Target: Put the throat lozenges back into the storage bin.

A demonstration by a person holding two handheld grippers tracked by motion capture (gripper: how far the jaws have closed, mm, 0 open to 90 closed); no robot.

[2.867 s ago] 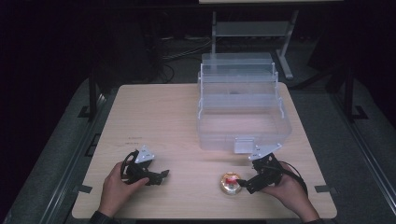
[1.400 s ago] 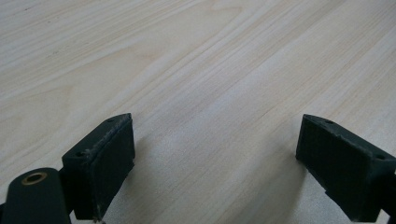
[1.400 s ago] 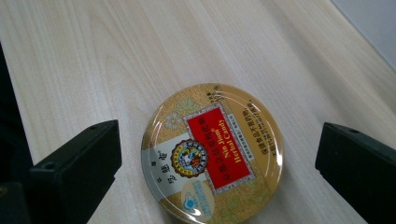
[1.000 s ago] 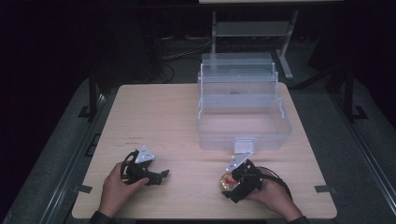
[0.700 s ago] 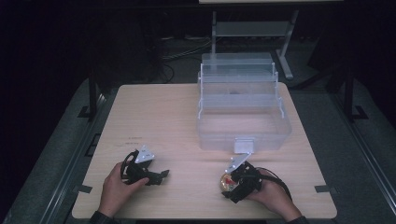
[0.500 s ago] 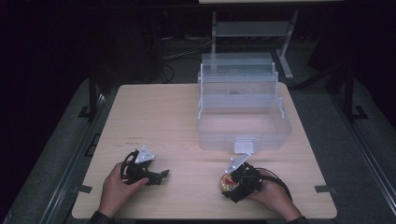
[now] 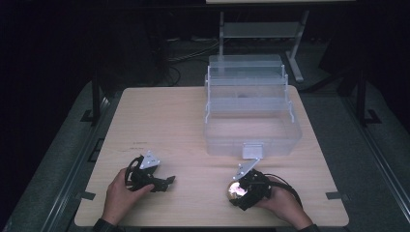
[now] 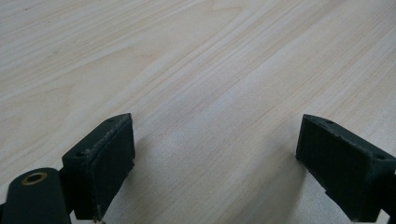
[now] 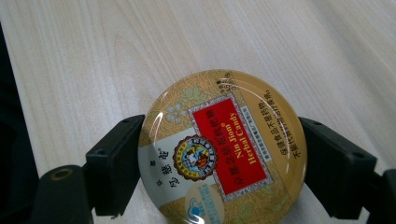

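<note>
Currently the desk (image 7: 193, 121) carries a clear plastic tiered box (image 7: 251, 113) toward its far right, lid tiers stepped back and open, with a white latch (image 7: 253, 150) on its near wall. That box sits just beyond the right gripper (image 7: 240, 189), apart from it; bare wood lies between the two grippers.

Right gripper, near the desk's near edge right of centre: jaws set either side of a round candy tin (image 9: 223, 148), both pads against its rim in the right gripper view. Tin is gold with a red label reading "Nin Jiom Herbal Candy". From the high view it shows as a shiny disc (image 7: 235, 190) at the gripper's tip. Cannot tell whether the tin rests on the wood or is lifted clear of it.

Left gripper (image 7: 166, 182), near the near-left part of the desk: jaws spread wide, nothing between them, bare wood grain under the pads (image 8: 105, 163) in the left gripper view.

Tin's lower edge is cut off by the frame in the right gripper view. Small print on the label is too fine to read. Box contents are hard to make out through the glare.
</note>
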